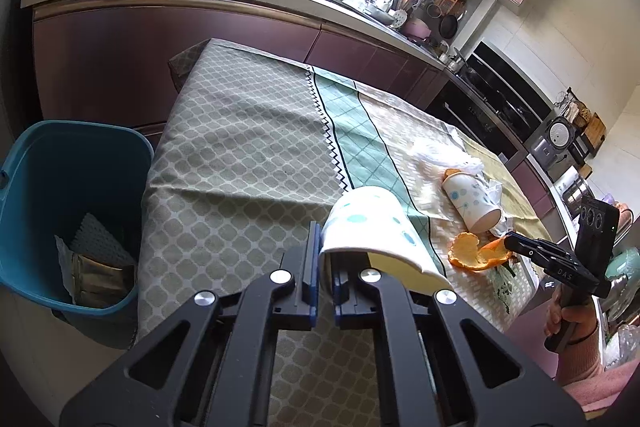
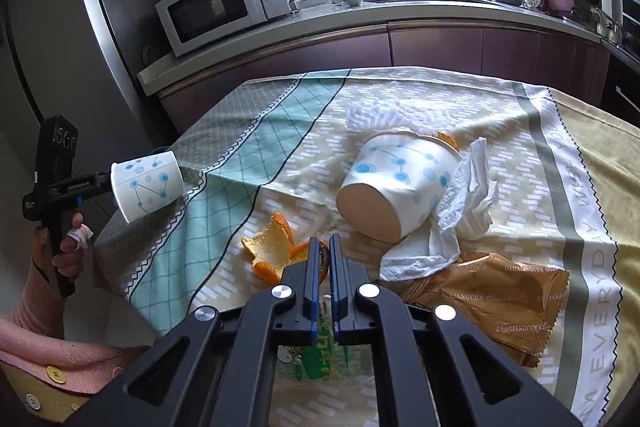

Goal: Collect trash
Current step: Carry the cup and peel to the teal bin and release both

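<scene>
My left gripper (image 1: 326,251) is shut on the rim of a white paper cup (image 1: 372,227) with blue dots and holds it tilted above the tablecloth. The right wrist view shows that cup (image 2: 148,183) in the air at the table's left edge. My right gripper (image 2: 325,251) is shut on a piece of orange peel (image 2: 272,247) lying on the cloth. From the left wrist view, its tip meets the peel (image 1: 468,251). A second dotted cup (image 2: 396,187) lies on its side beside crumpled tissue (image 2: 464,211).
A blue bin (image 1: 60,167) stands on the floor left of the table, with wrappers inside. A brown snack wrapper (image 2: 500,303), a white foam net (image 2: 380,115) and a green packet (image 2: 320,355) lie on the cloth. Kitchen counter (image 2: 400,11) runs behind the table.
</scene>
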The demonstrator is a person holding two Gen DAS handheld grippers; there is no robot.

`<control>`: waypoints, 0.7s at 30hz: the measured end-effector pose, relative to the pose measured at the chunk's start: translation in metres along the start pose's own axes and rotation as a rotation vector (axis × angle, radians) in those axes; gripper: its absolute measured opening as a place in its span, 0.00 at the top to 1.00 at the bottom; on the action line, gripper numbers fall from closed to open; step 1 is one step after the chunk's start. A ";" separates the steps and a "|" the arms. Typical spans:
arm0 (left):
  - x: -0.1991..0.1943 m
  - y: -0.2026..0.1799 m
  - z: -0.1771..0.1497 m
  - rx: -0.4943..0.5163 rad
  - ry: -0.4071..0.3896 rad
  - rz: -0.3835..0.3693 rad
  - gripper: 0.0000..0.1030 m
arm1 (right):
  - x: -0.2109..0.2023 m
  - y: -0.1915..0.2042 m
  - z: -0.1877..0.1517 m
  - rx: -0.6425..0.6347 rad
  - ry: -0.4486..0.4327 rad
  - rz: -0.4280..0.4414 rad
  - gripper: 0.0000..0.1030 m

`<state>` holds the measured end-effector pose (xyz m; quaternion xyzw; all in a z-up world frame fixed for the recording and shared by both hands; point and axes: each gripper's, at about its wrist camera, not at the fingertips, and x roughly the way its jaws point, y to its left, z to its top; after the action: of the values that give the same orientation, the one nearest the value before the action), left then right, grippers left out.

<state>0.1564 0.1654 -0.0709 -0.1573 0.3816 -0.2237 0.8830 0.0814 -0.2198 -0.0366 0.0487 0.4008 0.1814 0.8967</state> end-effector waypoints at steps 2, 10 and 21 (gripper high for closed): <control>-0.004 0.001 0.001 -0.002 -0.012 -0.004 0.95 | -0.002 0.005 0.004 0.000 -0.013 0.020 0.97; -0.033 0.012 0.008 -0.014 -0.079 0.006 0.95 | 0.003 0.035 0.032 -0.026 -0.065 0.119 0.97; -0.096 0.068 0.016 -0.090 -0.202 0.128 0.95 | 0.028 0.107 0.075 -0.141 -0.097 0.265 0.97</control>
<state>0.1284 0.2748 -0.0325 -0.1937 0.3098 -0.1324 0.9214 0.1234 -0.1061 0.0195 0.0469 0.3335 0.3231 0.8844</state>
